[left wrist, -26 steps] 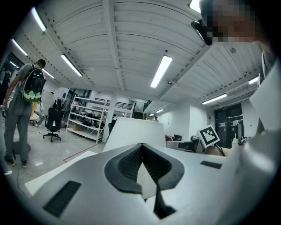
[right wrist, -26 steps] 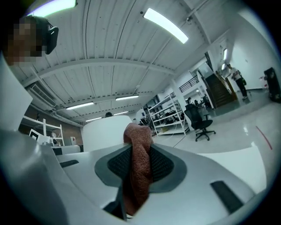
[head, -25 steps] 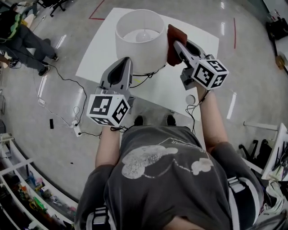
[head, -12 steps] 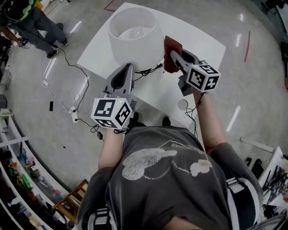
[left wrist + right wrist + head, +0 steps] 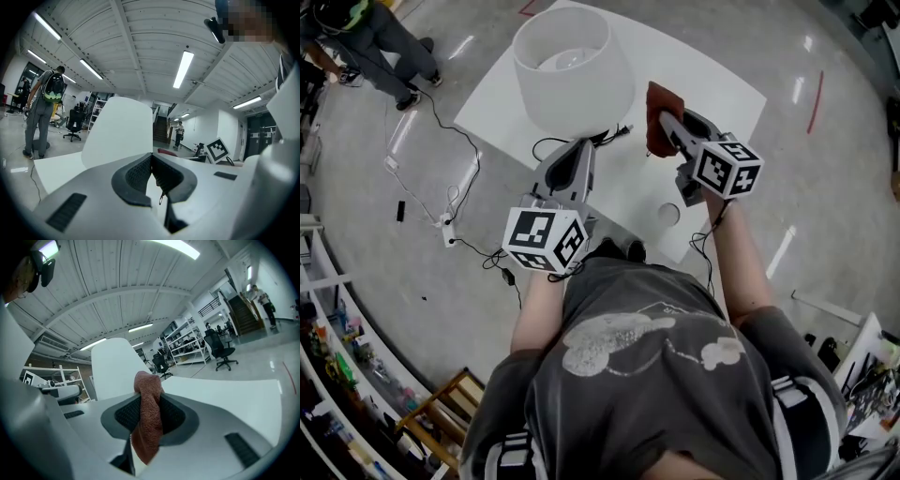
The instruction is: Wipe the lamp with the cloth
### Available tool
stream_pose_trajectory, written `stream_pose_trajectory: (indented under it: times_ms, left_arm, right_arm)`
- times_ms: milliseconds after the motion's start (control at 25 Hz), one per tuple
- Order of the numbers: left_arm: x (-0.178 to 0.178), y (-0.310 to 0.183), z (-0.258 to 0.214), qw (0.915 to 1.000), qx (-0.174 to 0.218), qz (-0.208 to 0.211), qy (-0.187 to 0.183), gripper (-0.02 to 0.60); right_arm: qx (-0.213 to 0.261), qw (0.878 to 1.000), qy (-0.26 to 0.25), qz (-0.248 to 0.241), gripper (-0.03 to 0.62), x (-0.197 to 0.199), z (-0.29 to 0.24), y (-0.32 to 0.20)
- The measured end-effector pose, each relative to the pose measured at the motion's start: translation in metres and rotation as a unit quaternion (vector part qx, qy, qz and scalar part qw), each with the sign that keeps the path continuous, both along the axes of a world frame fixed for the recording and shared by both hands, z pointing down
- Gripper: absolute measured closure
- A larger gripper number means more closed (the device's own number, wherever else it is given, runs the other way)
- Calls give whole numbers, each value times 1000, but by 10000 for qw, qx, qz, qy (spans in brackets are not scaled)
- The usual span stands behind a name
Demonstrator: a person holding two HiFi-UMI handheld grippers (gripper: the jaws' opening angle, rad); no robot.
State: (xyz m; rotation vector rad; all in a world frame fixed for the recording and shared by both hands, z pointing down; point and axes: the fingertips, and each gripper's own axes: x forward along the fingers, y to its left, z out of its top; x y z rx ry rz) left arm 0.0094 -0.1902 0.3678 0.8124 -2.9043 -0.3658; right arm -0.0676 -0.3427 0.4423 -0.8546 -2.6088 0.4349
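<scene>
The lamp's white shade (image 5: pixel 572 70) stands at the far left part of the white table (image 5: pixel 712 94), with its black cord (image 5: pixel 614 136) looping out from beneath. My left gripper (image 5: pixel 579 145) sits shut just under the shade's near edge, nothing gripped; its view shows the shade (image 5: pixel 119 133) above the meeting jaws (image 5: pixel 151 161). To the right of the shade, my right gripper (image 5: pixel 664 127) is shut on the reddish-brown cloth (image 5: pixel 661 108), which stands apart from the shade. In the right gripper view the cloth (image 5: pixel 149 416) hangs between the jaws, shade (image 5: pixel 112 369) behind.
A small white round object (image 5: pixel 669 214) lies on the table's near edge. On the floor to the left a cable runs to a power strip (image 5: pixel 450 225). A person (image 5: pixel 366 37) stands at the far left. Shelving and a wooden chair (image 5: pixel 450 412) lie at lower left.
The cloth was pressed against the shade's right side a second ago; now the right gripper holds it clear of the shade. The left gripper stays by the lamp's base.
</scene>
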Motion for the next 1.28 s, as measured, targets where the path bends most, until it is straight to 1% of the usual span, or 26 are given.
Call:
stream_pose_trajectory:
  times_ms: [80, 200, 280, 440, 600, 680, 760, 880, 1000, 1160, 1280]
  left_arm:
    - [-4, 4, -9, 9999, 50, 20, -91, 574]
    - [-13, 6, -29, 9996, 107, 47, -274, 574]
    - [-18, 3, -39, 9992, 156, 97, -351, 574]
    - [-21, -4, -49, 9986, 263, 166, -426, 574]
    - [-23, -14, -55, 9988, 188, 104, -450, 574]
    - [-26, -14, -61, 9986, 162, -75, -497, 574]
    - [-30, -11, -67, 9977, 144, -363, -550, 574]
    - [-31, -14, -70, 9958, 94, -718, -555, 574]
    - [-29, -23, -71, 9939, 31, -956, -542, 574]
    - [-26, -30, -71, 9899, 25, -1325, -503, 574]
    - [-27, -36, -70, 9865, -26, -1566, -474, 574]
  right_arm:
    - [17, 10000, -66, 65, 503, -2, -11, -3]
    - [85, 9994, -285, 178, 503, -8, -46, -10]
    - [122, 9987, -457, 168, 503, -14, -69, -9]
    - [163, 9964, -830, 3, 503, -28, -108, 4]
    - [239, 9921, -1177, -360, 503, -38, -134, 11]
    - [309, 9882, -1357, -636, 503, -43, -144, 16]
    - [387, 9831, -1522, -946, 503, -51, -153, 24]
    - [331, 9765, -1611, -1394, 503, -59, -158, 35]
    - [221, 9721, -1580, -1722, 503, -63, -157, 41]
    - [66, 9676, -1407, -2097, 503, -61, -144, 47]
    - [31, 9647, -1287, -2296, 503, -67, -132, 48]
